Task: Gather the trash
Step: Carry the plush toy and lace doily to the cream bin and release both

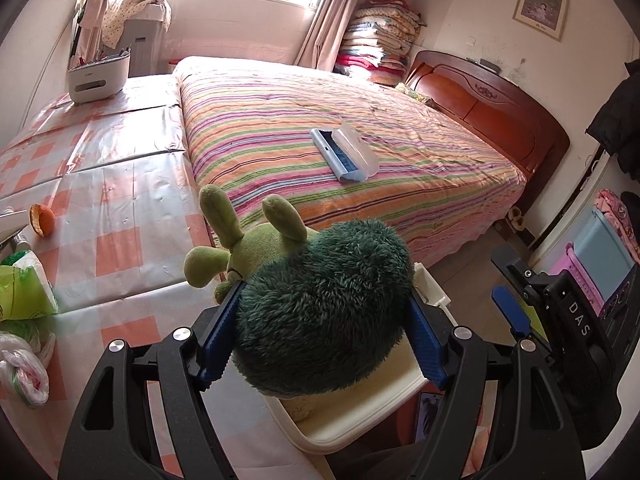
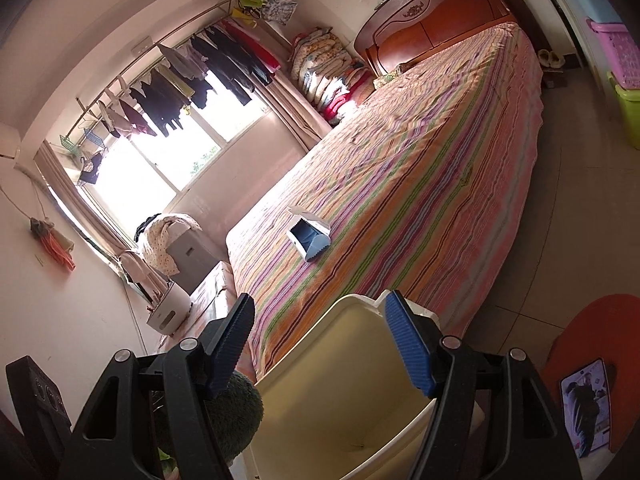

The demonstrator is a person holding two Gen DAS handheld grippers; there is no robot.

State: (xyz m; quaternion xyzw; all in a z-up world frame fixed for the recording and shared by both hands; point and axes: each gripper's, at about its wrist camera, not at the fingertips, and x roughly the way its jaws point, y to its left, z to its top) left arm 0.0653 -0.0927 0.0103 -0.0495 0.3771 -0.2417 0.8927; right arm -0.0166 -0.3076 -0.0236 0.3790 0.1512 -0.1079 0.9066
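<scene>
Pinched between the left gripper's (image 1: pixel 320 332) pads, a plush toy (image 1: pixel 320 312) hung over the white bin (image 2: pixel 340 392), risking burial among trash if dropped, while the right gripper (image 2: pixel 324 344) gaped empty.

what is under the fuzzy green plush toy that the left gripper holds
A cream plastic bin sits open directly beneath the fuzzy dark green plush toy. The toy covers most of its inside there; the right wrist view shows bare inner walls.

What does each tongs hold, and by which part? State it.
Left tongs clamp the plush toy across its dark green furry body. Right tongs hold nothing, open over the white bin.
</scene>
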